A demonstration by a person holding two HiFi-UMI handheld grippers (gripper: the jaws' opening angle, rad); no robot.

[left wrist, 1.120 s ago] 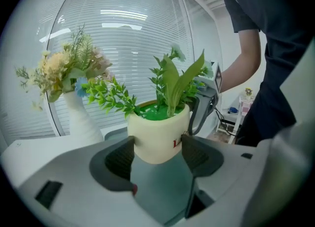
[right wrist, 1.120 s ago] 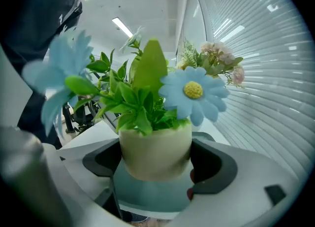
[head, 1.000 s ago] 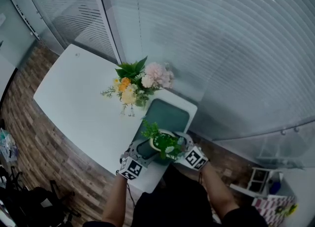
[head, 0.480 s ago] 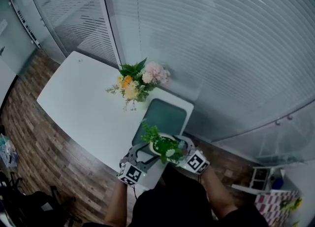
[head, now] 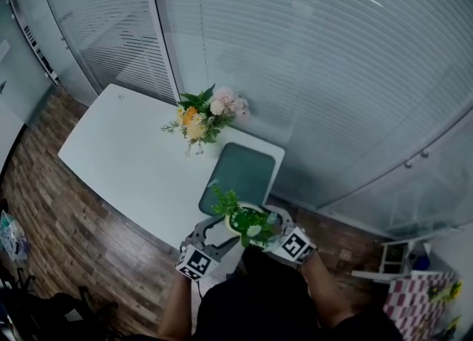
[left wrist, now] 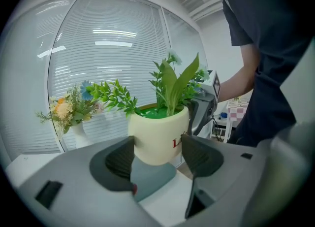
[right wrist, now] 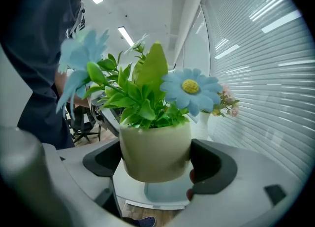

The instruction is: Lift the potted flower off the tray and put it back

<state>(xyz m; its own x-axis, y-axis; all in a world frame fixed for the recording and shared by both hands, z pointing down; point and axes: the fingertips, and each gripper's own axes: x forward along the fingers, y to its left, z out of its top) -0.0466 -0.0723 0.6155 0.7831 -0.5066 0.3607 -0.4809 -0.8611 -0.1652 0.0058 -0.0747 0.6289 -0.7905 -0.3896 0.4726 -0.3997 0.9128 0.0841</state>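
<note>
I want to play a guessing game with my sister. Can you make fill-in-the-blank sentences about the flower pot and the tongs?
The left tongs and the right tongs both squeeze the cream ___.
The flower with a yellow middle has ___ petals.
The bouquet stands on the white ___.
Missing words: pot; blue; table.

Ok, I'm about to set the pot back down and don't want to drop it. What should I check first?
1. Left gripper clamped on the potted flower: ok.
2. Right gripper clamped on it too: ok.
3. Pot upright: ok.
4. Tray bare: ok.
5. Pot centred over the tray: cannot tell.
6. Bouquet standing apart from the tray: ok.
</note>
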